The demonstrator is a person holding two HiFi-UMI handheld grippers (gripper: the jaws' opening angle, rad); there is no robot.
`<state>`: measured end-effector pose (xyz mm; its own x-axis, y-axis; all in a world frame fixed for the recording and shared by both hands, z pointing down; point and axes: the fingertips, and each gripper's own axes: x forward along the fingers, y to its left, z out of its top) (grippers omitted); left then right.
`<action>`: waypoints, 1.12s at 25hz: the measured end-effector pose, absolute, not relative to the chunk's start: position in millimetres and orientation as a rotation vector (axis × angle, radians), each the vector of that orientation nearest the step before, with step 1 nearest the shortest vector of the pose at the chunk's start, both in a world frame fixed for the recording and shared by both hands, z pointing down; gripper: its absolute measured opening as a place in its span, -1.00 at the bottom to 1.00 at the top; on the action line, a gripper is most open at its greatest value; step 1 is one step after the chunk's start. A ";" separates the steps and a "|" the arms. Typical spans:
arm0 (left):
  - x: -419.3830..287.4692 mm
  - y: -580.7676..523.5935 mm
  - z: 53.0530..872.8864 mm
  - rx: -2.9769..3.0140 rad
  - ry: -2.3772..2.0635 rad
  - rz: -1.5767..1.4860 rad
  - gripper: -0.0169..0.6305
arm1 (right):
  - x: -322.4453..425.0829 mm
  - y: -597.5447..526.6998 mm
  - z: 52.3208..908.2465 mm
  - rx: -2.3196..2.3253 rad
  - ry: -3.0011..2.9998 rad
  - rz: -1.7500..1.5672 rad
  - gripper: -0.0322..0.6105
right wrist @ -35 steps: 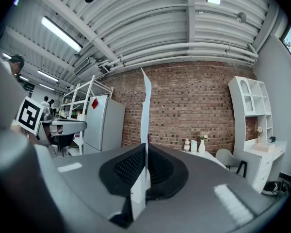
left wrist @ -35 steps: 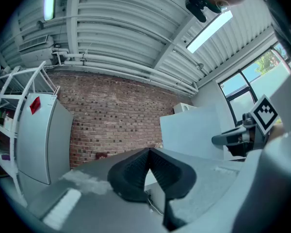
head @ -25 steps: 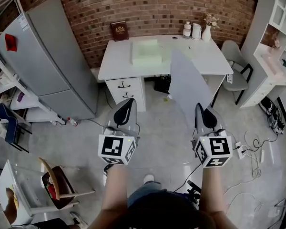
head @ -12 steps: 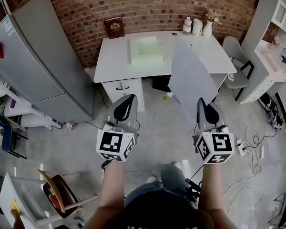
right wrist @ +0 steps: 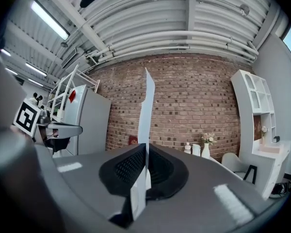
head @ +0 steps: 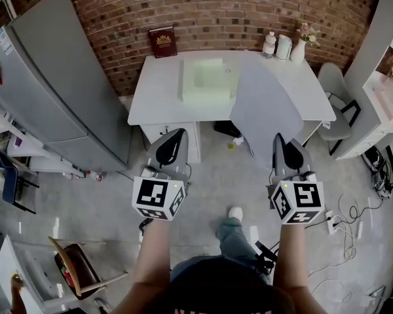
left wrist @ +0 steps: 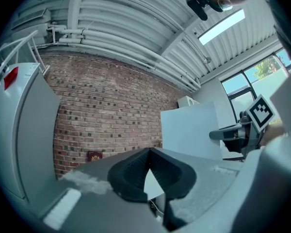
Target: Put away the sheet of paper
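Pale green box [head: 207,82] on white desk [head: 156,93]

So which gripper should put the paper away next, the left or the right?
Probably the right. The right gripper is shut on the sheet of paper, which sticks out from between its jaws. The left gripper is shut with nothing in it, so it would have to take the paper first.

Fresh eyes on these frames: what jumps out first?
The large pale grey sheet of paper stands out first, held on edge in the shut jaws of the right gripper, right of centre above the floor. Beyond it, a white desk sits against the red brick wall. The left gripper is shut and empty.
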<state>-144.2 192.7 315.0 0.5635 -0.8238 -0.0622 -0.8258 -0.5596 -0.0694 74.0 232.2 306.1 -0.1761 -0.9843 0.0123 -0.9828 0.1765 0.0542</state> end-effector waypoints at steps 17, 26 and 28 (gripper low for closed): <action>-65.2 15.5 302.3 -2.585 1.652 0.089 -0.96 | 157.5 29.8 300.0 1.769 -2.508 -0.053 -0.89; -48.0 -26.4 329.0 -2.607 1.700 0.045 -0.96 | 176.2 -24.3 319.8 1.717 -2.546 0.030 -0.89; -49.3 -37.0 334.6 -2.613 1.708 0.037 -0.96 | 177.3 -34.9 325.6 1.719 -2.555 0.064 -0.89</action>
<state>-49.3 -37.0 334.6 0.4013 -0.9154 -0.0305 -0.9159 -0.4014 -0.0037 177.3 -34.9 325.6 -0.3760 -0.9237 0.0738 -0.9262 0.3770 -0.0002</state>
